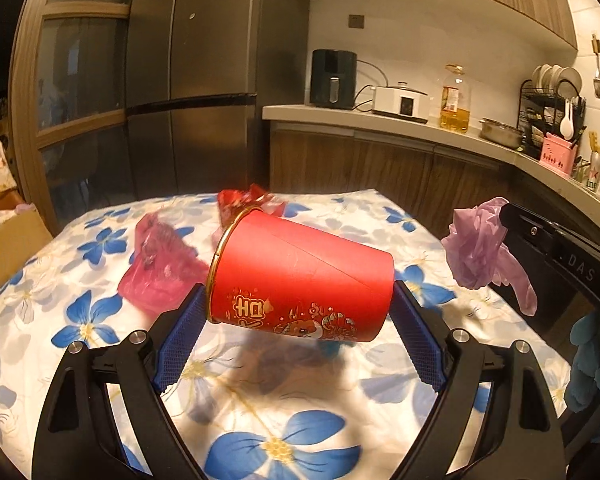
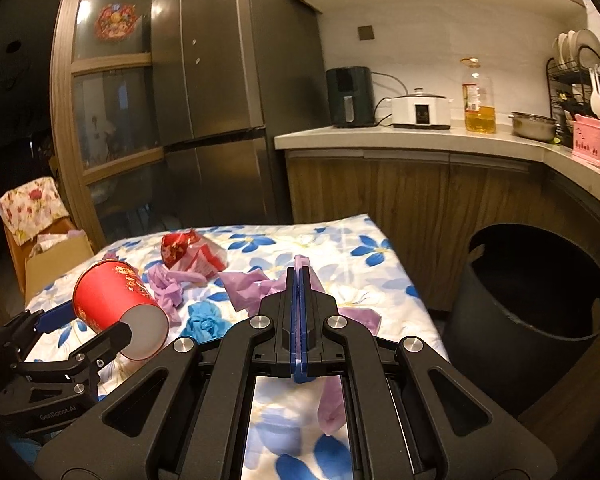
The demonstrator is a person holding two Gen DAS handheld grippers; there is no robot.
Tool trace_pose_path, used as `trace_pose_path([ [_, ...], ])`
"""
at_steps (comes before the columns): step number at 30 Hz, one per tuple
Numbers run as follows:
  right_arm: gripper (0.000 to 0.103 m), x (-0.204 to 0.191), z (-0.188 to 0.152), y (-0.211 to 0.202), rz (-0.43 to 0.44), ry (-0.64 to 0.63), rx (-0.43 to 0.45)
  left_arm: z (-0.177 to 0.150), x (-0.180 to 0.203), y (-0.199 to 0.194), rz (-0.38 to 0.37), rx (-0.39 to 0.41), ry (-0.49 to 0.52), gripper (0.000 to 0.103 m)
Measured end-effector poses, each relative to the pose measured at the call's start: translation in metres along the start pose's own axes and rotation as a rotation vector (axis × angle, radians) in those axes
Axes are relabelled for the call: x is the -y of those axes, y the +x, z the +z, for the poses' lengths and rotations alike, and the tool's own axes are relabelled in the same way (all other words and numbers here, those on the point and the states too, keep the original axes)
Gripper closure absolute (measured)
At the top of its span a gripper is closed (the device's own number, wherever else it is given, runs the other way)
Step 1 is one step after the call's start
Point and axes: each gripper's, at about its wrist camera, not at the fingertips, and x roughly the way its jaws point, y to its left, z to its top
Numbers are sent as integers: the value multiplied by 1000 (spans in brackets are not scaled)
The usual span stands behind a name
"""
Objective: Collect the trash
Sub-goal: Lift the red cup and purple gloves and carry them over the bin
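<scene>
Left claw (image 1: pixel 300 290) spread wide and clamped on the red paper cup (image 1: pixel 300 248), right claw (image 2: pixel 299 278) pinched flat shut on a bit of purple plastic (image 2: pixel 252 292). Working down from the big stuff. Black bin (image 2: pixel 472 320) first: down on the floor, off past the right edge of the table (image 2: pixel 340 240). Looks like the drop spot, but low and off to the side, so easy enough to let go early and litter the floor, or to clip the rim on the way over. Then the cup: up off the tablecloth, lying sideways, gripped end to end, rim against one pad and base against the other. Thin paper, so could buckle under too much squeeze, could pop out and roll somewhere annoying with too little. Can't tell whether anything's left inside; would dribble onto the cloth if so. Next, the purple plastic: caught only by a fold, mostly hanging loose either side of the fingers and trailing underneath. Could snag on the table edge, or just slither out mid-swing, being that slick. Smallest last: leftover bits on the cloth, namely a red wrapper (image 2: pixel 176 250), crumpled purple scraps (image 2: pixel 168 288) and a blue wad (image 2: pixel 204 320). Sitting close in front of both claws, so easy to sweep off the edge with a low pass. Plenty left to collect, by the look of it.
</scene>
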Motion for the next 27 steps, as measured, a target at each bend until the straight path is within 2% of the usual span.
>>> trace_pose_path([
  [14,102,59,19,-40,-106,36,70,30,71,-1,-114,54,63,17],
  [21,102,100,36,-60,-193,59,125,45,111,5,-184,75,94,17],
  [27,102,138,38,-65,-266,98,133,55,148,13,-244,83,118,17],
])
